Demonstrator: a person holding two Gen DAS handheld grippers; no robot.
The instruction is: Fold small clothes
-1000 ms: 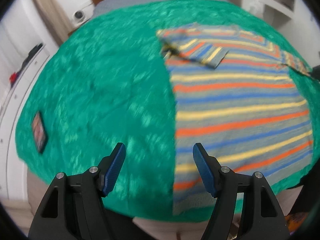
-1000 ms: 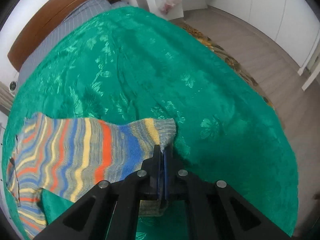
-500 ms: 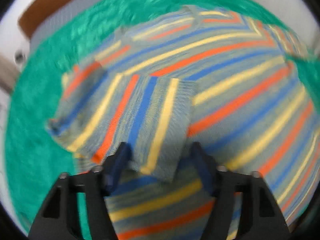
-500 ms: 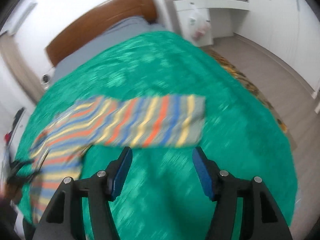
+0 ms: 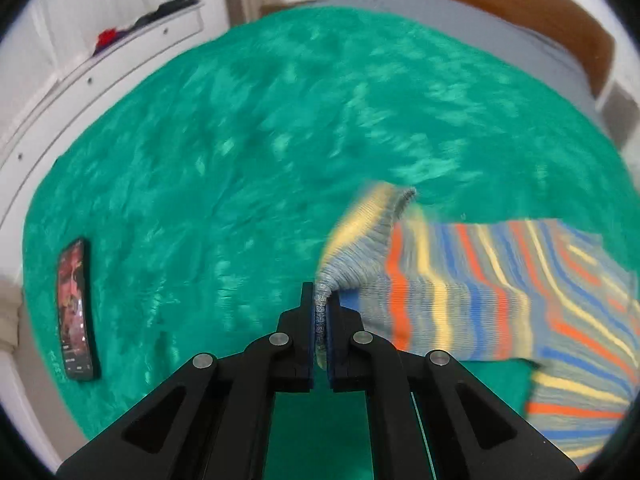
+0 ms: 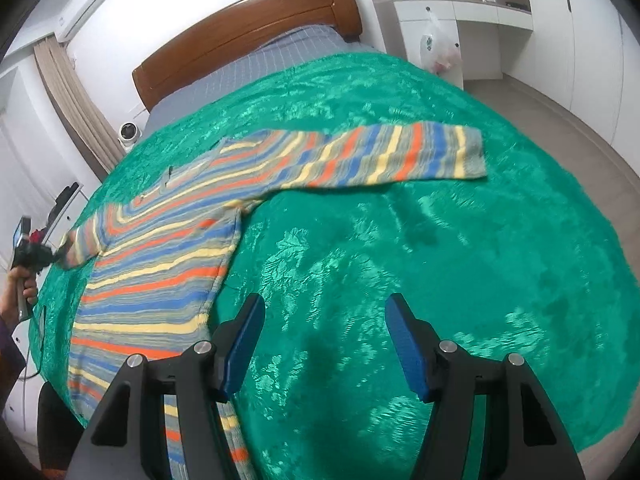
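Note:
A striped sweater (image 6: 168, 256) in grey, orange, blue and yellow lies on the green bedspread (image 6: 440, 248). Its right sleeve (image 6: 400, 156) is stretched flat across the bed. My left gripper (image 5: 320, 312) is shut on the grey cuff of the left sleeve (image 5: 440, 292) and holds it pulled out sideways. In the right wrist view the same left gripper (image 6: 52, 256) shows at the far left, in a person's hand (image 6: 20, 288). My right gripper (image 6: 324, 336) hovers open over bare bedspread, beside the sweater's body, with nothing between its fingers.
A phone (image 5: 76, 312) lies on the bedspread near its left edge. A wooden headboard (image 6: 248, 28) and grey sheet (image 6: 248, 72) are at the far end. A white cabinet (image 6: 432, 36) with a hanging bag stands right of the bed, with bare floor (image 6: 560, 120) beside it.
The left gripper went onto the folded-over left sleeve, shut on its cuff and drew it out to the side. The right gripper let go of the right sleeve's cuff and backed away.

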